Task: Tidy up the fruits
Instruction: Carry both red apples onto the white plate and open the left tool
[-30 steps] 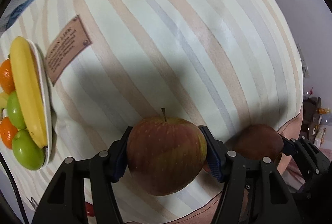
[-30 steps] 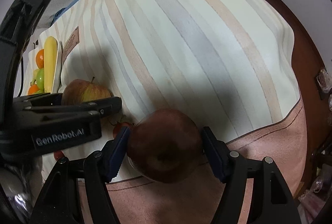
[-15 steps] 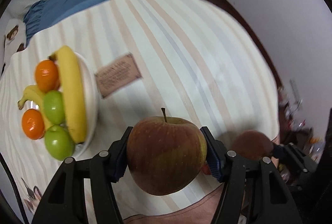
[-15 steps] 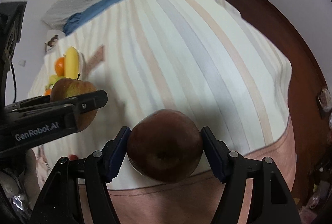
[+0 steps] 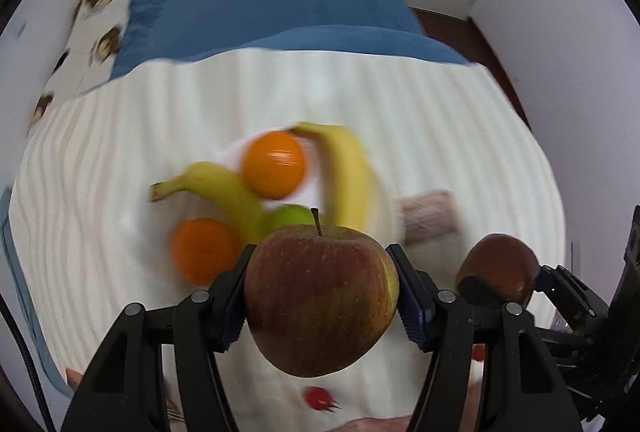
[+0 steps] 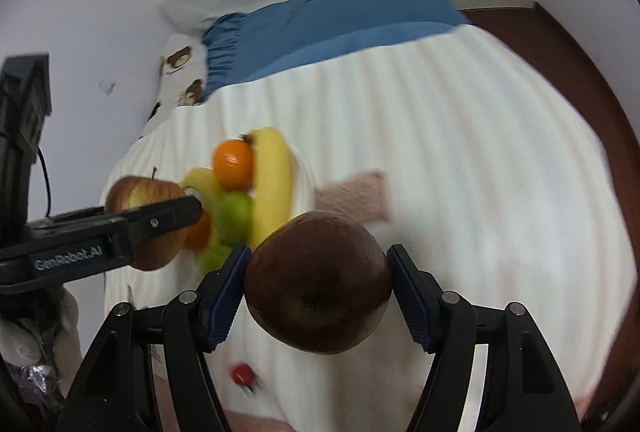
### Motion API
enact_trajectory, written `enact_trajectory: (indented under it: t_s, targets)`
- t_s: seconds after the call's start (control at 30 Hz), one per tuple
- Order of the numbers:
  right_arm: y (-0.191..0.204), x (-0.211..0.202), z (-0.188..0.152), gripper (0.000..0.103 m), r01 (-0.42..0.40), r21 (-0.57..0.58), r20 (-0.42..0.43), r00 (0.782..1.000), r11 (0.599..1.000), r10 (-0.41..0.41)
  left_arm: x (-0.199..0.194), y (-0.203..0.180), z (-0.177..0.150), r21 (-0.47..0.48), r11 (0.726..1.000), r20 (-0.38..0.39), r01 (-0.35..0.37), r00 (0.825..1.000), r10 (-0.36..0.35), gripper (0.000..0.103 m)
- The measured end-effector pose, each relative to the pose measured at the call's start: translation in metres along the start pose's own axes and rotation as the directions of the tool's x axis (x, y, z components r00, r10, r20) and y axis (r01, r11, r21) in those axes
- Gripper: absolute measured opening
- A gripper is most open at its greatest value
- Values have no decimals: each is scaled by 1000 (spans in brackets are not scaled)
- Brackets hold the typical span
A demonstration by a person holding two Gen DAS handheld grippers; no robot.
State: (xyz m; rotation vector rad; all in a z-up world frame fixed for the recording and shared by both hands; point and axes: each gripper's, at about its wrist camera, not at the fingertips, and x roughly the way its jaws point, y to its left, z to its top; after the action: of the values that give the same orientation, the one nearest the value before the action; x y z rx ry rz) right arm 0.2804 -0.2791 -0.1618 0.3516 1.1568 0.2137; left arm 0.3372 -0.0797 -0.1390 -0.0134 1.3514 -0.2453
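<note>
My left gripper (image 5: 322, 306) is shut on a red-yellow apple (image 5: 320, 296) with a stem, held in the air just in front of the fruit plate (image 5: 308, 191). My right gripper (image 6: 318, 288) is shut on a dark red apple (image 6: 318, 282), also in the air; it shows at the right of the left wrist view (image 5: 498, 270). The white plate holds two bananas (image 5: 352, 171), two oranges (image 5: 274, 163) and green apples (image 5: 290, 218). The left gripper with its apple (image 6: 140, 191) shows at the left of the right wrist view.
The striped cloth (image 5: 440, 119) covers the bed. A brown label (image 5: 428, 216) lies right of the plate. A small red fruit (image 5: 318, 398) lies on the cloth near the front edge. A blue sheet (image 5: 260, 7) and pillows are behind. The view is motion-blurred.
Both grippers have swung left and up with their apples. The fruit plate has come from the left edge to the middle of both views, straight ahead of the left gripper.
</note>
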Motion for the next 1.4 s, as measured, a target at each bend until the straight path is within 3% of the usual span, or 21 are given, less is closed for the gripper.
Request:
enact_trajectory:
  t_s: [0.2,0.43,0.67,1.4]
  targets:
    - [30,54,27,72,10,-84,-69,997,996,-16,34,57,28,-92,996,-73,13,997,-20,61]
    - [34,98,26,72,32,-114,-127,991,993,-47,72,62,39,-76,997,-148,6,989,-17,61]
    - [35,102,23,72,34,-124,-125,991,992,-49,97,46,36,-40,999,-182,-22,983,15,61]
    - [43,106,7,73,66,-140,-136,987,988,-85,90,28,29,-38,995,-158,-90,984,83,62]
